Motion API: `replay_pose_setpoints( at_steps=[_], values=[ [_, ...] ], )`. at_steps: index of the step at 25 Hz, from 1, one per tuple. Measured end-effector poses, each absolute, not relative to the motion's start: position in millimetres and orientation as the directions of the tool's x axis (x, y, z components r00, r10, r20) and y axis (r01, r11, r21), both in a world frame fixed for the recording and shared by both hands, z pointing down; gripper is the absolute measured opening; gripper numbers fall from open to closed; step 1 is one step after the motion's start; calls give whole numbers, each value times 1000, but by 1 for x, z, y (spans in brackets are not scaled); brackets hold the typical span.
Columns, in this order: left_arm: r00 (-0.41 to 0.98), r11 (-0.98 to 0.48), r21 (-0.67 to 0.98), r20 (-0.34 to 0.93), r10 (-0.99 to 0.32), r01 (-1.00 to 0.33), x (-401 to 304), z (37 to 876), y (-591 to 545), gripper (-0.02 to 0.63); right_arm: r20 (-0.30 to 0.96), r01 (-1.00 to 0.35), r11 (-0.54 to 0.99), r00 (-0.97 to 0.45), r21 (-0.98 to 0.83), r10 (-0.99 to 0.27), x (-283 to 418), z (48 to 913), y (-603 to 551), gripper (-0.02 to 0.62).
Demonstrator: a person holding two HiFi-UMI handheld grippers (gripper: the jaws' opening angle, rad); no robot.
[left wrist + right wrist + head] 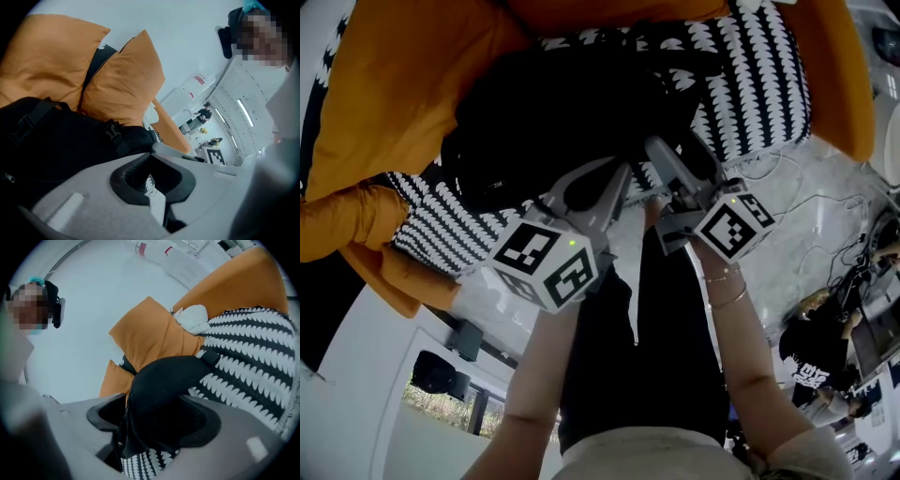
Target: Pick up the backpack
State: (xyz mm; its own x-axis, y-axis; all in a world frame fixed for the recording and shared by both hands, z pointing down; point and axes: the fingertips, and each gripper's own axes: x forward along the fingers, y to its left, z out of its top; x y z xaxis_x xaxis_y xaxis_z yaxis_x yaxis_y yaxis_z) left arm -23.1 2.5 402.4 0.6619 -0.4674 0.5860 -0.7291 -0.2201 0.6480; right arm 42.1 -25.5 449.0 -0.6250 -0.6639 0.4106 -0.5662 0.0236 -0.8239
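Backpack (553,122) lies on the black-and-white throw (750,84) over the orange sofa (394,84). My right hand-held gripper (159,394): released, jaws wide apart, a black fold of the backpack between them. My left hand-held gripper (151,152): clenched, tips together just beside the backpack.

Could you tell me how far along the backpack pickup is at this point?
Done: only the approach; the black backpack lies unlifted on the patterned sofa cover. In hand: the right hand-held gripper is open with a fold of the backpack between its jaws, not visibly clamped. The left hand-held gripper looks closed at the bag's edge, grip unclear. Remaining: clamp, then lift.
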Motion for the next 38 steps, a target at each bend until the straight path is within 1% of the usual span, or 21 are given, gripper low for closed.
replay_pose_setpoints(
  at_steps=[2,6,11,13,17,19,20,21,28,32,38],
  values=[
    [659,-211,650,587,-470,-730,-19,404,14,6,402,-565,43,-636,-824,-659,41,449,-19,347],
    [657,-194,660,582,-480,-726,-12,402,28,6,405,-592,94,-650,-801,-642,38,452,-14,347],
    [652,-186,660,581,-487,-728,-12,395,24,6,378,-585,140,-669,-799,-641,32,445,-28,345],
    [647,-177,660,584,-490,-730,-15,395,24,6,373,-585,158,-677,-795,-634,30,445,-29,325],
    [638,-164,660,583,-503,-733,-23,394,26,6,378,-587,177,-693,-790,-614,22,443,-28,253],
    [634,-161,658,584,-507,-736,-24,394,24,6,381,-588,189,-704,-787,-599,21,442,-29,154],
    [631,-161,655,586,-508,-738,-24,394,23,6,381,-588,200,-709,-783,-594,22,441,-29,124],
    [629,-160,653,588,-509,-740,-23,394,22,6,379,-589,211,-714,-780,-589,23,440,-30,109],
    [614,-157,649,572,-544,-745,-33,382,35,6,347,-542,230,-754,-808,-557,15,419,-17,86],
    [597,-157,643,554,-580,-750,-48,366,34,6,312,-516,275,-780,-811,-543,3,399,-13,84],
    [588,-169,638,529,-612,-751,-68,355,32,6,295,-515,320,-789,-795,-539,-13,381,-4,77]
  ],
)
